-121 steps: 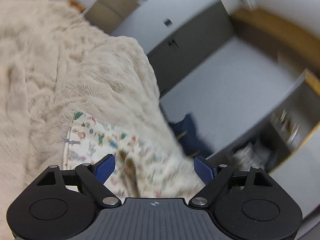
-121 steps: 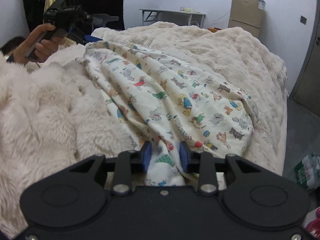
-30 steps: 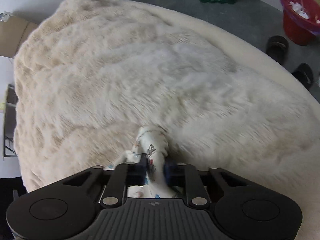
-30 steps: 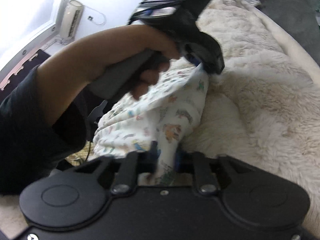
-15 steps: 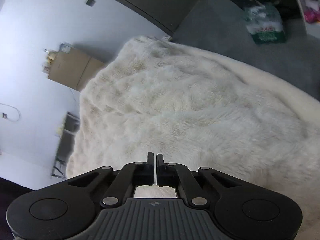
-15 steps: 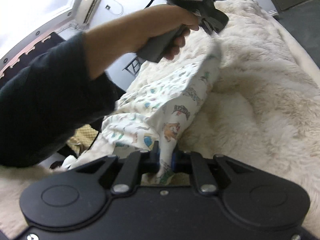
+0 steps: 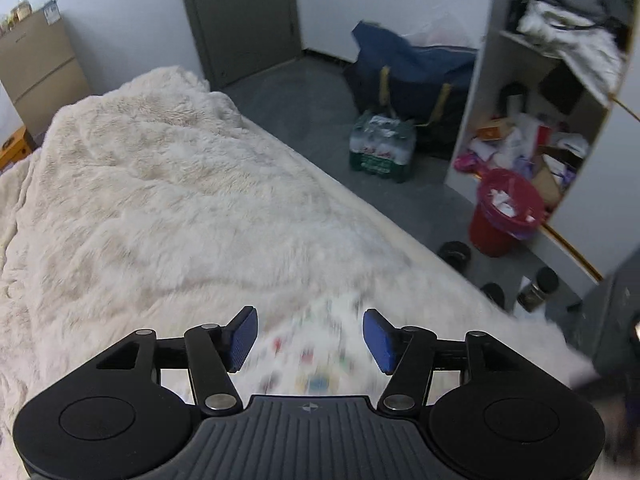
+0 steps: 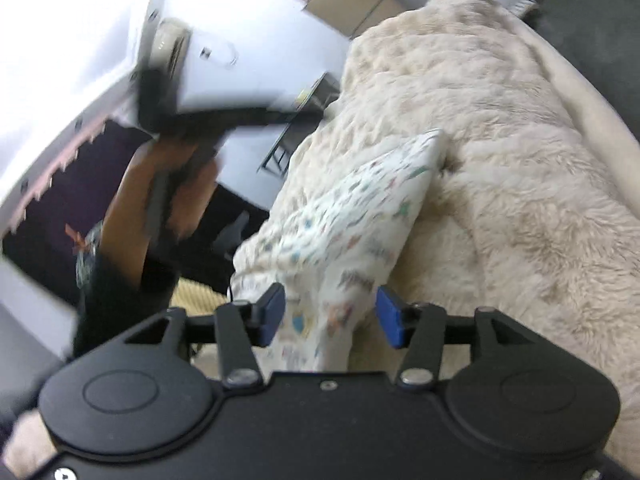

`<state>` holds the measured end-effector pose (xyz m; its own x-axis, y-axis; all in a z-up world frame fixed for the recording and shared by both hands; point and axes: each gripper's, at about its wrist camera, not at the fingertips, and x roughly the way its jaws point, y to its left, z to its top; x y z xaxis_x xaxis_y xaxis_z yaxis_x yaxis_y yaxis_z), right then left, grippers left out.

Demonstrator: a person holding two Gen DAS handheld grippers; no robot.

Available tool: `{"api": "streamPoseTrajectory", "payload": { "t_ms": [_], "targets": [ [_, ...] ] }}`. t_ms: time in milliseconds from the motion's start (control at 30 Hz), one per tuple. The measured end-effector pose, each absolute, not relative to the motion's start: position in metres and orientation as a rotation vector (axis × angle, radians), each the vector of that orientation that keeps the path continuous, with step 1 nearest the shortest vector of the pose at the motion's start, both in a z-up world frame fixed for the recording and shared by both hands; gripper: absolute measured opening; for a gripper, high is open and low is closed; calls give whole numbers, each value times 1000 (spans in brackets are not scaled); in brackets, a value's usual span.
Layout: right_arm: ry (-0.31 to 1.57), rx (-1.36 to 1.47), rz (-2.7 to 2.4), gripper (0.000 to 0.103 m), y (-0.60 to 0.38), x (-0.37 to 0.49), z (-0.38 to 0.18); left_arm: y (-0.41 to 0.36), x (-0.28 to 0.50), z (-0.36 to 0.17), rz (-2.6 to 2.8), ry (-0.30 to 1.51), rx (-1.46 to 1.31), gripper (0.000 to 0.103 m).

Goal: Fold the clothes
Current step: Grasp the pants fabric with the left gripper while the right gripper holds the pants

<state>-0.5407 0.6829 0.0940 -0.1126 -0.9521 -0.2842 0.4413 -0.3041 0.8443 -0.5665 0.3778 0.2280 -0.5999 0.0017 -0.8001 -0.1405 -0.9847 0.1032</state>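
Blue pads stand apart on both tools: the right gripper [image 8: 330,316] has just been opening, and the printed garment [image 8: 352,216] lies loose between its jaws, no pad pressing on it. A moment ago the same cloth was pinched tight there. The left gripper [image 7: 306,338] has also just spread its jaws and holds nothing; the blurred print of the garment shows below and between its pads, where a second ago it gripped a bunched end. Both ends released together suggests a fold has just been laid down (whether it sits square cannot be told through the blur), so the next fold or a smoothing pass probably follows.

The garment rests on the cream fur blanket [image 7: 168,208], near the blanket's edge that faces the floor. In the right view the person's left hand [image 8: 176,184] is raised above the garment.

Beyond the blanket's edge, a red bin [image 7: 506,216] holds crumpled white paper. Further off, a pack of water bottles [image 7: 382,146] stands beside a dark blue bag [image 7: 416,76], its contents hidden. The white shelf unit [image 7: 484,92] past the bin holds clothes above and cluttered boxes and papers below.
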Motion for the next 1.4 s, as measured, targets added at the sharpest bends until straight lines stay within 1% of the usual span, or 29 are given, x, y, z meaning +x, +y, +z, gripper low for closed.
{"api": "streamPoseTrajectory", "payload": {
  "t_ms": [33,67,133,200,233,267,333,433,467,500,567,633,700,767,800,933,1033,1100,1133,1167,1200,1233,1267,1333,1367,1400],
  "targets": [
    [-725,1045,-1638,51,680,-544,91,376,-551,225,2727,238,-1339,53],
    [-732,1057,-1626,48,676,-545,89,375,-532,221,2719,243,-1307,53],
    [-744,1077,-1612,40,669,-546,85,376,-490,215,2722,275,-1230,53],
    [-745,1084,-1622,15,666,-545,84,383,-452,212,2728,338,-1154,53],
    [-746,1087,-1627,10,664,-544,83,386,-438,211,2734,365,-1115,53],
    [-763,1089,-1627,9,665,-544,83,388,-425,208,2740,397,-1079,53],
    [-799,1093,-1619,8,665,-547,80,389,-400,202,2756,475,-1015,53],
    [-783,1092,-1626,11,662,-545,80,389,-374,185,2798,695,-974,55],
    [-767,1092,-1624,14,660,-543,81,387,-370,177,2807,753,-992,56],
    [-759,1092,-1621,20,659,-542,81,384,-365,169,2812,822,-1020,56],
    [-766,1101,-1600,25,659,-541,79,376,-357,158,2819,900,-1049,56],
    [-773,1105,-1593,25,661,-541,78,368,-350,152,2833,933,-1061,60],
    [-782,1110,-1590,32,663,-541,78,355,-337,150,2859,926,-1046,63],
    [-780,1108,-1587,37,663,-540,78,346,-330,150,2879,914,-1033,68],
    [-778,1107,-1586,39,663,-540,78,341,-327,149,2887,922,-1034,69],
    [-752,1110,-1588,41,659,-538,79,337,-325,143,2902,988,-1022,69],
    [-743,1121,-1584,44,657,-538,77,344,-327,138,2876,1054,-938,69],
    [-733,1142,-1583,45,654,-537,73,356,-329,129,2838,1169,-834,69],
    [-727,1147,-1580,43,653,-537,72,362,-330,126,2832,1217,-771,68],
    [-719,1147,-1577,38,651,-536,72,368,-331,123,2822,1255,-718,62],
    [-708,1148,-1572,25,650,-535,72,374,-330,119,2795,1292,-675,55],
    [-697,1146,-1577,21,648,-534,72,382,-330,115,2753,1339,-632,45],
    [-693,1141,-1583,19,648,-533,73,388,-329,112,2716,1369,-603,39],
    [-698,1135,-1579,18,649,-534,74,396,-329,108,2656,1389,-575,37],
    [-700,1135,-1573,18,649,-534,74,398,-330,108,2642,1386,-557,33],
    [-706,1134,-1574,17,649,-534,74,397,-332,109,2627,1355,-552,23]
  ]
}}
